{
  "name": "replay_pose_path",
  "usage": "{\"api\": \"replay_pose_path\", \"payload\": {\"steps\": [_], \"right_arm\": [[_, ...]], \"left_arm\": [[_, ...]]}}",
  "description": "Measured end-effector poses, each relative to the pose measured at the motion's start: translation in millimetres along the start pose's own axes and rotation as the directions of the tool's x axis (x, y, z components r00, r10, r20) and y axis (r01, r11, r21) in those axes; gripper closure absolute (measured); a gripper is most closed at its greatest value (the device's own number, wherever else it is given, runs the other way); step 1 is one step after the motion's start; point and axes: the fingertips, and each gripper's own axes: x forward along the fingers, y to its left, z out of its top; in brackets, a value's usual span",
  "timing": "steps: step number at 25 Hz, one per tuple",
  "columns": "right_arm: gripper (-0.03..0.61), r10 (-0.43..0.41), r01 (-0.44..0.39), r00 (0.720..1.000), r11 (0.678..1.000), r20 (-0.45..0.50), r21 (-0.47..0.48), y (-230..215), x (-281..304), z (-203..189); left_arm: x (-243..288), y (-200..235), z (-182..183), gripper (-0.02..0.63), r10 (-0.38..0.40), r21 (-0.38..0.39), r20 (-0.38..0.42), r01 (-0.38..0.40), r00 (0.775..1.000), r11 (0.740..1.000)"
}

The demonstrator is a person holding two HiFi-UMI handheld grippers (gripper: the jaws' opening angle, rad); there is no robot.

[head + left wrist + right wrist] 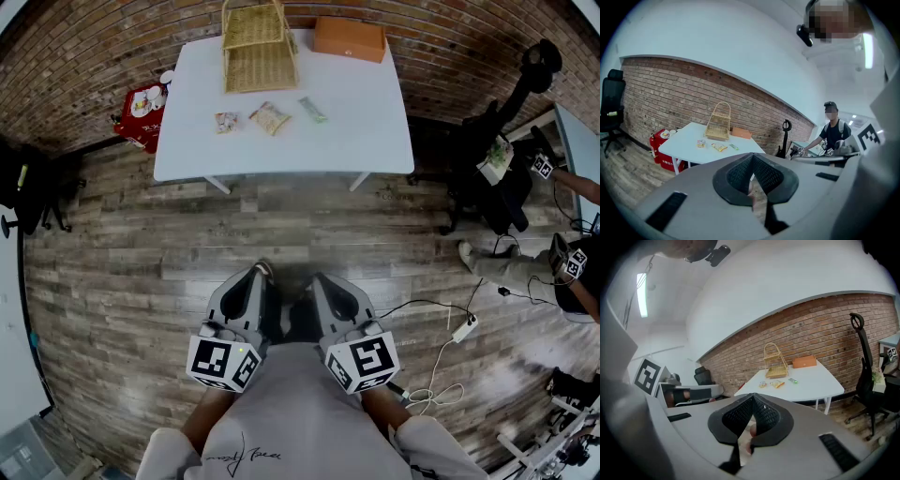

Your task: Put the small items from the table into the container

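resting on table (375,141): three packets (269,117)

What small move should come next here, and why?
Probably step toward the white table: the three small packets and the wicker basket lie well beyond the left gripper and right gripper, both shut and empty, held close to the body.
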Motion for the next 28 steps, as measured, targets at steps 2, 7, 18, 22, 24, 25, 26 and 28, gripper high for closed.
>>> {"api": "replay_pose_path", "payload": {"steps": [2,7,18,22,24,25,26,28], "right_arm": [[0.558,-0.003,0.003,1.000,1.000,0.003,-0.006,2,12,3],[0.558,-0.014,0.014,1.000,1.000,0.008,-0.010,19,39,14],[0.558,-0.017,0.015,0.999,1.000,0.052,0.024,33,76,37],[0.557,-0.024,0.022,0.998,1.000,0.060,0.019,34,83,44],[0.558,-0.028,0.027,0.998,0.999,0.059,0.018,35,85,45],[0.558,-0.030,0.029,0.998,0.999,0.059,0.019,36,87,45],[0.558,-0.032,0.031,0.998,0.999,0.059,0.019,37,88,45],[0.558,-0.037,0.036,0.997,0.999,0.062,0.017,38,91,46]], "left_arm": [[5,10,5,0.607,-0.012,0.000,0.003,0.012,1.000,1.000],[6,40,26,0.607,-0.032,0.003,0.017,0.032,0.999,0.999],[28,70,50,0.607,-0.110,0.020,0.030,0.109,0.994,0.994],[34,72,55,0.607,-0.133,0.025,0.031,0.132,0.991,0.991],[36,74,57,0.607,-0.143,0.026,0.028,0.143,0.989,0.989],[37,75,57,0.607,-0.148,0.027,0.026,0.147,0.989,0.989],[38,76,58,0.607,-0.152,0.028,0.025,0.152,0.988,0.988],[40,77,60,0.607,-0.163,0.031,0.026,0.163,0.986,0.986]]}}
